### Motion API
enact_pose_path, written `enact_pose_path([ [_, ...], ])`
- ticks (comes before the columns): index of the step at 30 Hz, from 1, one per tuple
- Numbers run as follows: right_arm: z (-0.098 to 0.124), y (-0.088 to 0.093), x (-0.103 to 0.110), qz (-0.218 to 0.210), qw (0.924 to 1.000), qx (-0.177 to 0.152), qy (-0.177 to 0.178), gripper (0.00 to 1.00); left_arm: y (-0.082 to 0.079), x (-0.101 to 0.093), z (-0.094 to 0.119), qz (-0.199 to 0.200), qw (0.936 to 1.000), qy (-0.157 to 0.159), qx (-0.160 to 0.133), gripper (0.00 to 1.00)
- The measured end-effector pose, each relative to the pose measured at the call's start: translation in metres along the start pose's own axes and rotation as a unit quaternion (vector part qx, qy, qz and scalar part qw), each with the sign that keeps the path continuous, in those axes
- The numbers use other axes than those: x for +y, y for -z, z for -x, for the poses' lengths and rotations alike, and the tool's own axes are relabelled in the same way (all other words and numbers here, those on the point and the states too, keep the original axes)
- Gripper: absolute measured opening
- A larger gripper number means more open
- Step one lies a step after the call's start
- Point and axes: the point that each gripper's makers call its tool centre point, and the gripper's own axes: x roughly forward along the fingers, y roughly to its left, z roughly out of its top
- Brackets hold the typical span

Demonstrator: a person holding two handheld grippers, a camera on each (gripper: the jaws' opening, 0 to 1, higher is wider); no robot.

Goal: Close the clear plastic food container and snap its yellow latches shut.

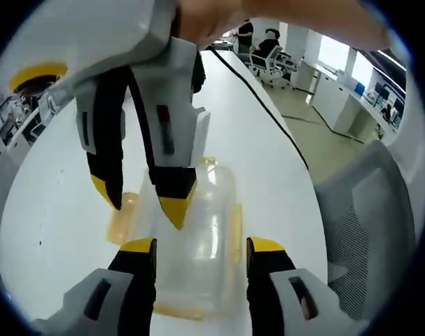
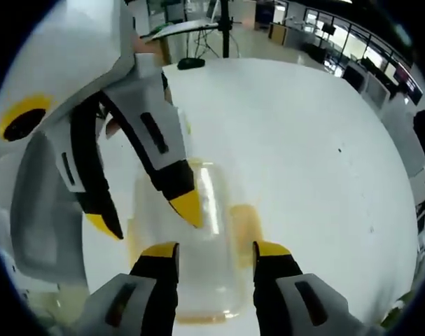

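The clear plastic container (image 1: 198,231) lies on the white table (image 1: 51,210) with its lid resting on top. Yellow latches (image 1: 121,218) stick out flat from its sides, one more on the right side (image 1: 235,234). My left gripper (image 1: 201,246) hovers open over the container's near end, one jaw to each side. My right gripper (image 1: 142,203) comes down from above, open, one fingertip (image 1: 176,210) over the lid. In the right gripper view the container (image 2: 212,280) sits between my right gripper (image 2: 216,250), open, and the left gripper (image 2: 145,215) enters from the left, open.
A black cable (image 1: 258,91) runs along the table's far part. A grey mesh chair (image 1: 370,224) stands at the table's right edge. Office desks and seated people (image 1: 265,49) are in the background. A dark object (image 2: 191,63) lies at the table's far edge.
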Motion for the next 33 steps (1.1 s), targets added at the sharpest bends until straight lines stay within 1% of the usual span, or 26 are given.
enact_pose_path([
  [1,-0.001,0.000,0.000,-0.014,0.9999,-0.005,-0.004,0.41,0.000,0.000,0.000,-0.005,1.0000,-0.004,0.001,0.51],
  [3,-0.003,0.005,-0.001,-0.005,0.9999,0.008,-0.008,0.41,0.000,0.000,-0.001,-0.007,0.9999,-0.008,0.000,0.51],
  [4,-0.003,0.002,0.000,-0.010,0.9999,-0.001,-0.012,0.41,0.001,-0.001,-0.001,-0.009,0.9999,-0.010,0.000,0.51],
  [10,-0.005,0.002,-0.002,-0.019,0.9992,0.000,-0.035,0.41,0.002,0.001,-0.002,-0.022,0.9993,-0.030,-0.004,0.50],
  [12,-0.006,0.002,-0.002,-0.025,0.9988,0.001,-0.043,0.41,0.001,0.000,-0.003,-0.019,0.9991,-0.036,-0.007,0.50],
  [16,-0.008,0.002,-0.001,-0.020,0.9979,0.008,-0.061,0.41,0.002,0.001,-0.004,-0.019,0.9986,-0.046,-0.015,0.51],
  [19,-0.009,0.002,0.001,-0.024,0.9967,0.013,-0.077,0.38,0.002,0.001,-0.004,-0.018,0.9983,-0.053,-0.014,0.51],
  [25,-0.011,0.001,0.001,-0.021,0.9956,0.010,-0.090,0.39,0.003,0.002,-0.006,-0.023,0.9975,-0.066,-0.011,0.52],
  [28,-0.011,0.001,0.002,-0.025,0.9953,0.005,-0.093,0.39,0.002,0.003,-0.007,-0.016,0.9973,-0.070,-0.014,0.51],
  [30,-0.013,0.000,0.001,-0.031,0.9950,0.000,-0.096,0.39,0.002,0.002,-0.008,-0.016,0.9968,-0.077,-0.015,0.51],
  [32,-0.014,0.000,0.001,-0.034,0.9946,-0.003,-0.098,0.39,0.001,0.001,-0.011,-0.025,0.9956,-0.090,-0.009,0.51],
  [33,-0.014,0.000,0.002,-0.030,0.9947,-0.002,-0.098,0.39,0.000,0.001,-0.012,-0.025,0.9952,-0.094,-0.007,0.50],
])
